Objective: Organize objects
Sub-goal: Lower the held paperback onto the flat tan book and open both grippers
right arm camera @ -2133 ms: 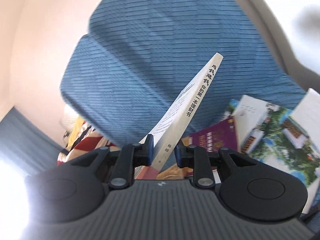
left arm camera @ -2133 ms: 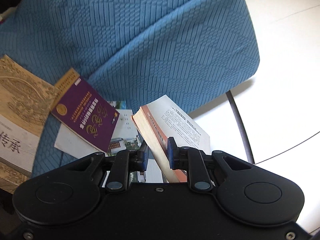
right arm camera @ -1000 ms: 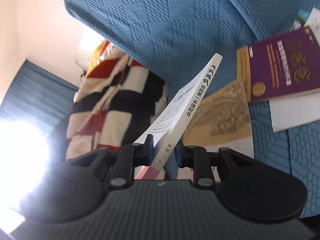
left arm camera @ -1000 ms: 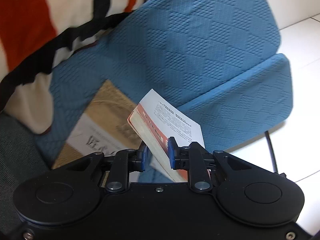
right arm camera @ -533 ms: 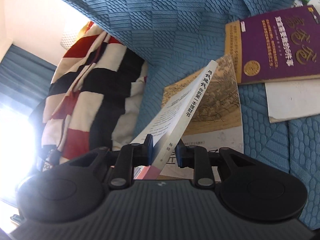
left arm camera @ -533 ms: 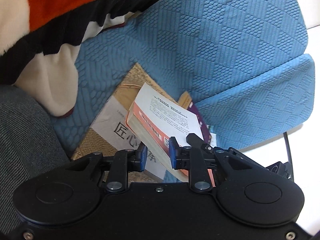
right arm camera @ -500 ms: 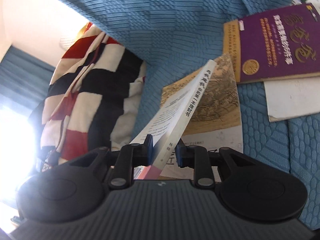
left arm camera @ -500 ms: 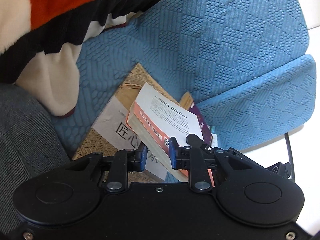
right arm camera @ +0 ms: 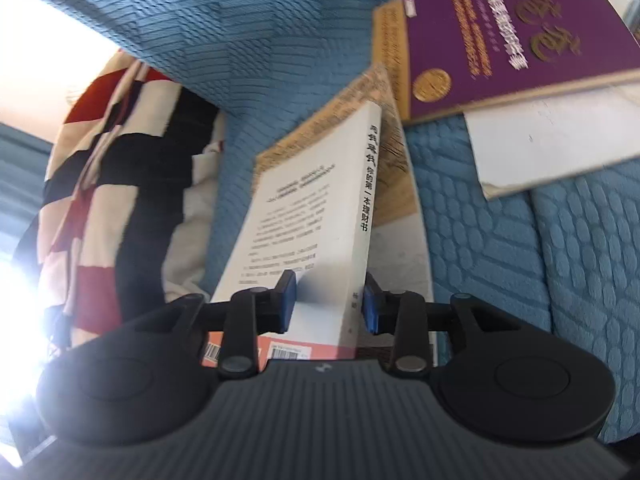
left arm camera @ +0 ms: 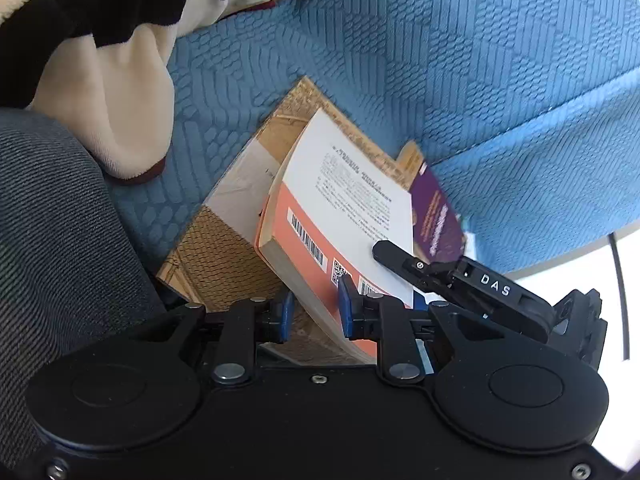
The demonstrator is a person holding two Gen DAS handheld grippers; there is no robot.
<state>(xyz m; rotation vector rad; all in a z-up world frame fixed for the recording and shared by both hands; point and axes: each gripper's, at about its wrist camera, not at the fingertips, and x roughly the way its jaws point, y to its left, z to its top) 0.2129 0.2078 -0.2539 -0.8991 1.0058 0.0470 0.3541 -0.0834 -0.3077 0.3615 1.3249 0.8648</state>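
Book: the white and orange paperback [left arm camera: 340,216] is being laid, tilted, onto the tan book [left arm camera: 224,248] that lies on the blue sofa [left arm camera: 460,60]; its far edge looks to rest on the tan cover, its near end is up between the jaws.
Left hand-held gripper [left arm camera: 312,314]: its blue pads are clamped on the page-edge corner of the paperback, at 6 o'clock in the left wrist view.
Right hand-held gripper [right arm camera: 330,306]: the jaws have just been opening and stand apart, the paperback [right arm camera: 316,216] between them but the pads seemingly clear of spine and cover.
Other gripper seen: the right tool's black finger [left arm camera: 404,260] lies over the cover at 4 o'clock of the book in the left wrist view.
Neighbours: a purple book [right arm camera: 508,36] lies at 1 o'clock in the right wrist view, atop a white booklet [right arm camera: 552,140]; a striped blanket [right arm camera: 108,152] is at 9 o'clock, near the stack.
Step in hand: judged as stacking the paperback on the tan book.
Doing it well: lower the near end until the cover lies flat, square its edges to the tan book beneath, then part the left pads and draw both tools back along the book's length so nothing drags it.
Risk: letting go while tilted could slide it off toward the blanket.
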